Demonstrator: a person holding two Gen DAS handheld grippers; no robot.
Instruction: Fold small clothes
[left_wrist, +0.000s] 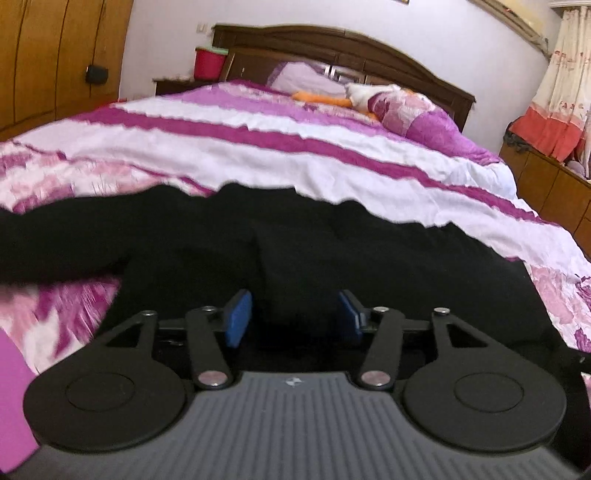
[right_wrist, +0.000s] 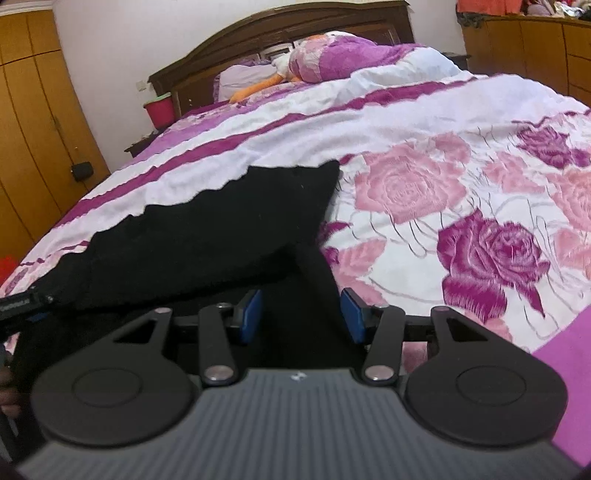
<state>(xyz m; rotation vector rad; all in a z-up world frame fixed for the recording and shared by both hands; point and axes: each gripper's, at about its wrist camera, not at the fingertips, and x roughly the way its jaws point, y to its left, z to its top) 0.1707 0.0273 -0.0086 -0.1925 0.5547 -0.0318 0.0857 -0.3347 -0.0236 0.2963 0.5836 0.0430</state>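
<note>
A black garment (left_wrist: 332, 240) lies spread across the near part of the bed, with one long part running off to the left. My left gripper (left_wrist: 294, 317) hovers low over its near edge. The blue pads (left_wrist: 238, 317) stand well apart and press on nothing. In the right wrist view the same garment (right_wrist: 221, 221) shows a far corner and a raised fold, and a black strip runs back toward me. My right gripper (right_wrist: 301, 315) sits over that strip with its pads (right_wrist: 351, 317) apart. Black cloth fills the gap, and I see no pinch.
A purple, pink and white flowered quilt (right_wrist: 443, 184) covers the bed (left_wrist: 258, 147), with pillows and an orange toy (left_wrist: 321, 98) by the dark headboard (left_wrist: 332, 48). A red bucket (left_wrist: 208, 62) stands at the far left. A wooden wardrobe (left_wrist: 55, 55) stands left and low cabinets (left_wrist: 546, 177) right.
</note>
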